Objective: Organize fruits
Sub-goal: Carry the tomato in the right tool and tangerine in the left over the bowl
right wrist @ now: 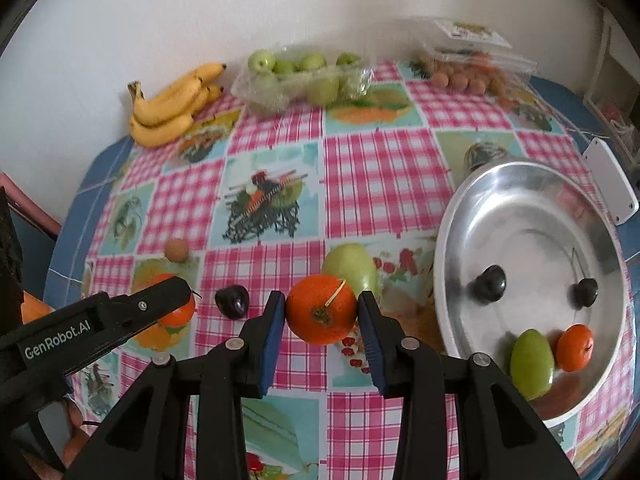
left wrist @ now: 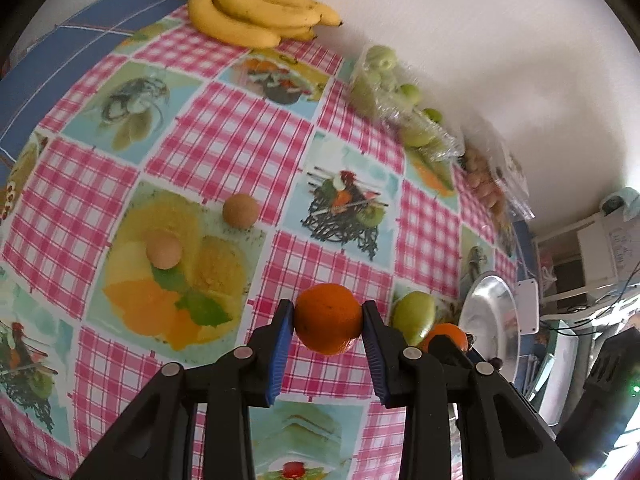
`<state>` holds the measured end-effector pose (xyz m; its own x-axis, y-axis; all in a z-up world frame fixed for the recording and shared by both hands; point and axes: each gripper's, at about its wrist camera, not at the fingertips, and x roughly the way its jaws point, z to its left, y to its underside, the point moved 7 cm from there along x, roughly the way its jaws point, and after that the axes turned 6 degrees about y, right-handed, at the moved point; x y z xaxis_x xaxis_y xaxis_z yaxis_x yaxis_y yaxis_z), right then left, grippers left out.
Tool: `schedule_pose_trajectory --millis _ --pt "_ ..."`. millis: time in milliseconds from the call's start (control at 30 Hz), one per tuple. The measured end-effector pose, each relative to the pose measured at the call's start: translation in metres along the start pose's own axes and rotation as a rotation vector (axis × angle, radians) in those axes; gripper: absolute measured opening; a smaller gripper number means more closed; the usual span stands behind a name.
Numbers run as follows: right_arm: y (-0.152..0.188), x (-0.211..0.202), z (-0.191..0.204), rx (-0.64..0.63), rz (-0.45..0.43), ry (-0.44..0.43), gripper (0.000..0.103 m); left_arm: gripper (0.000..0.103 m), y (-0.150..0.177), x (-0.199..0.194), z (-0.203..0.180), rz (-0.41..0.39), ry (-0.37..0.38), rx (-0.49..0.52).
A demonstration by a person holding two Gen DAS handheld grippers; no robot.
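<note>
**Holding two oranges at once, plenty that can slip**

Starting with the biggest thing: the steel bowl (right wrist: 472, 216) is sat at the right side of the table, and it's where the fruit seems to be collected. A green mango-ish fruit (right wrist: 532, 364), a small orange (right wrist: 575, 347) and two dark plums (right wrist: 489, 283) are already lying in it. Its rim is raised, so a low carry could be clipped on the edge, and whatever gets dropped in could be knocked against those four.

The checked tablecloth (left wrist: 224, 140) is glossy-looking, so anything round that's let go early would probably be rolled off somewhere.

Right gripper (right wrist: 322, 312) is clamped on an orange (right wrist: 321, 309), pads on either side. The grip looks to be near the widest part, but round skin is easily squeezed out if the jaws are eased mid-move. A green apple (right wrist: 352, 268) is sat right behind it and could be nudged.

Left gripper (left wrist: 329, 318) is closed on another orange (left wrist: 329, 318) the same way. Both tools are close together, so a collision on the way to the bowl is the likeliest mess-up, judging from here.

Smaller stuff still loose: a dark plum (right wrist: 232, 301) between the two grippers, and two brown round fruits (left wrist: 164, 249) further out.

Along the wall, well apart: bananas (right wrist: 172, 104), a bag of green apples (right wrist: 304, 76), a clear tub of brown fruit (right wrist: 468, 68). Nothing there is in the way.
</note>
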<state>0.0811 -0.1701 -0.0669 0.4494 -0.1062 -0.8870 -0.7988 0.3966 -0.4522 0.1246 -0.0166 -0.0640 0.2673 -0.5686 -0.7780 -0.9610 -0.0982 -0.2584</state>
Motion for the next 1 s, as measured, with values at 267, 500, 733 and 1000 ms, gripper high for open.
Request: schedule_pose_trajectory --millis 267,500,733,1000 --pt "-0.002 -0.011 -0.004 0.006 -0.020 0.000 0.039 0.036 -0.001 -0.006 -0.005 -0.018 0.000 -0.003" --pt "-0.001 -0.009 -0.012 0.020 -0.003 -0.002 0.039 0.036 0.003 -0.004 -0.007 -0.014 -0.014 -0.001" --pt "-0.002 -0.009 -0.040 0.081 0.006 0.020 0.039 0.036 0.012 0.004 -0.023 0.003 -0.036 0.043" --pt "-0.002 -0.011 -0.106 0.202 0.000 0.102 0.039 0.036 0.036 0.027 -0.068 0.054 -0.034 0.167"
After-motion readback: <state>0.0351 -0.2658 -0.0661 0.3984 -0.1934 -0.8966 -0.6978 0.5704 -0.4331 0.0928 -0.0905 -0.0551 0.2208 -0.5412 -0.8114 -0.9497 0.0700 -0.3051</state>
